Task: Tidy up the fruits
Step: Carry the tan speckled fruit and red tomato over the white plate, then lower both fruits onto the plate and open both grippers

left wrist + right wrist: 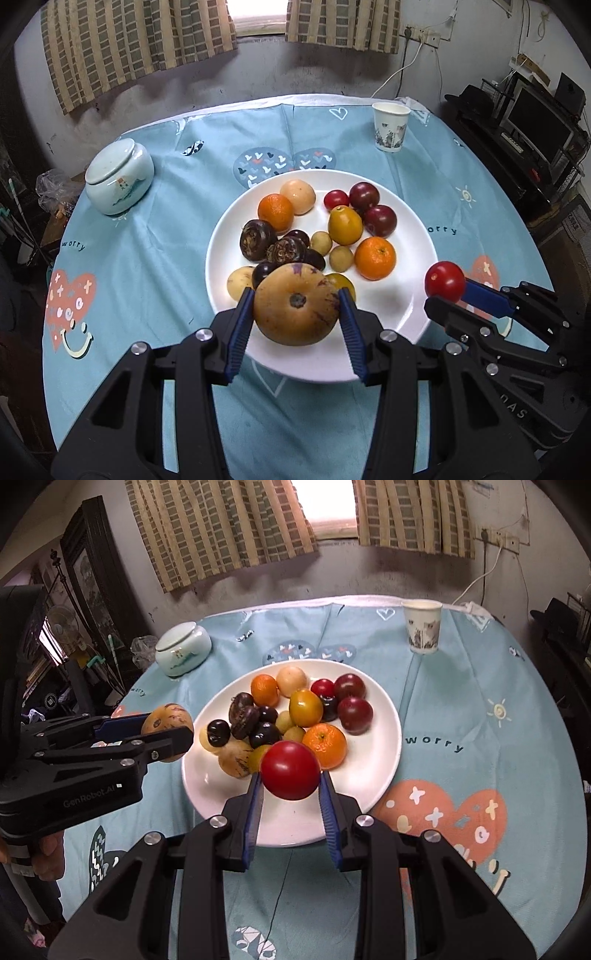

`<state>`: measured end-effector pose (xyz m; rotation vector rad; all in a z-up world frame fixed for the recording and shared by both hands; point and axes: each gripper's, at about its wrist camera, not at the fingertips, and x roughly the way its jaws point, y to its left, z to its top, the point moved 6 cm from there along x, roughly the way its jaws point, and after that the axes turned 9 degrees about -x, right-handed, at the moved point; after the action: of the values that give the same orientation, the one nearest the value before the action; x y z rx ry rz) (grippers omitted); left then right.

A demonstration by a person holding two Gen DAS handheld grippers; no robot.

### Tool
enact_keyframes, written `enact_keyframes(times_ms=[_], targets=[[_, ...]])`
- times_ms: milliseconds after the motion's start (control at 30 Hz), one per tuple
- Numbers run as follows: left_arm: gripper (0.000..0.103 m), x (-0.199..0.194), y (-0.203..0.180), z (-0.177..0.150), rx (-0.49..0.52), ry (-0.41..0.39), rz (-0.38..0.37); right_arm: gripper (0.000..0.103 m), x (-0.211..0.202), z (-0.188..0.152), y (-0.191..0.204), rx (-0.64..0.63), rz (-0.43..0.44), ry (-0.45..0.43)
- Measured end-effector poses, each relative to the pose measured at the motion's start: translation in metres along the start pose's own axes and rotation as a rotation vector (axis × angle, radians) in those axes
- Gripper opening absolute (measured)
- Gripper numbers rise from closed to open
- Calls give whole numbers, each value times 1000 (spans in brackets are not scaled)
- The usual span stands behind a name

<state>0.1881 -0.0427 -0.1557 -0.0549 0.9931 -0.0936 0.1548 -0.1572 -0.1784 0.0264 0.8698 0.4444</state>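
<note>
Two fruits are held above the near edge of the white plate (413, 314). The left tongs (295, 306) pinch a round tan fruit (295, 302), mottled with purple streaks around a dark navel. The right tongs (290, 775) pinch a glossy red tomato (290, 770). Oranges, plums and dark fruits lie heaped on the plate, on the blue-clothed table (147, 258).
</note>
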Motion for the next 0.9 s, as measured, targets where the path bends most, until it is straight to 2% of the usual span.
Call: enact_keyframes(times_ms=[433,900], targets=[[46,39,-3,35,-3,8,12,31,36,35,-17,-8,1,-6],[46,60,-7,43,7,13,18,31,59,55,-26,-3,18,-16]])
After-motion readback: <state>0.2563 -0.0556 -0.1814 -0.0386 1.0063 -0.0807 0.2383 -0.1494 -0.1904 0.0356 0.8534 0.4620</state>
